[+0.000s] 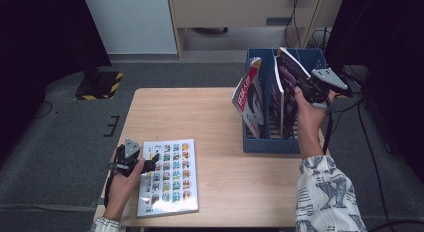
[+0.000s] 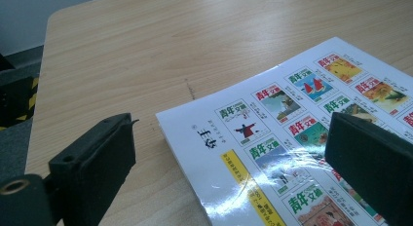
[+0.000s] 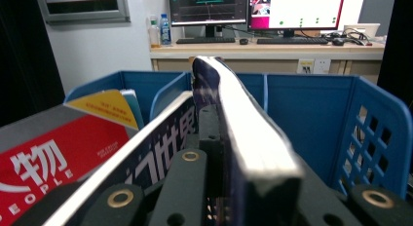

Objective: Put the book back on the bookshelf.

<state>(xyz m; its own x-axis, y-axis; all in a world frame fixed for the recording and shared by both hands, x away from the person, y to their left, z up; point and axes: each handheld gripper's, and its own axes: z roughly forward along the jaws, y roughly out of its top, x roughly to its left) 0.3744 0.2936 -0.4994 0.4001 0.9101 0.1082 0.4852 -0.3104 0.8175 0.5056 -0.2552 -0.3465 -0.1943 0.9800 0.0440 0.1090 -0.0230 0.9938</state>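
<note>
White magazine [image 1: 169,176] lies on the wooden table [image 1: 210,117], grey floor [image 1: 60,142] around.

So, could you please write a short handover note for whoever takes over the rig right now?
Right tool: shut on a dark-covered magazine, held above the blue file rack, over its right-hand slots.
Left tool: open, jaws either side of the near left corner of the white magazine lying flat on the table; not gripping it.
Done: a red-covered magazine leans in the rack's left slot, and another stands beside it.
Left: lower the held magazine into a slot and release, then probably pick up the white one and file it too.
</note>
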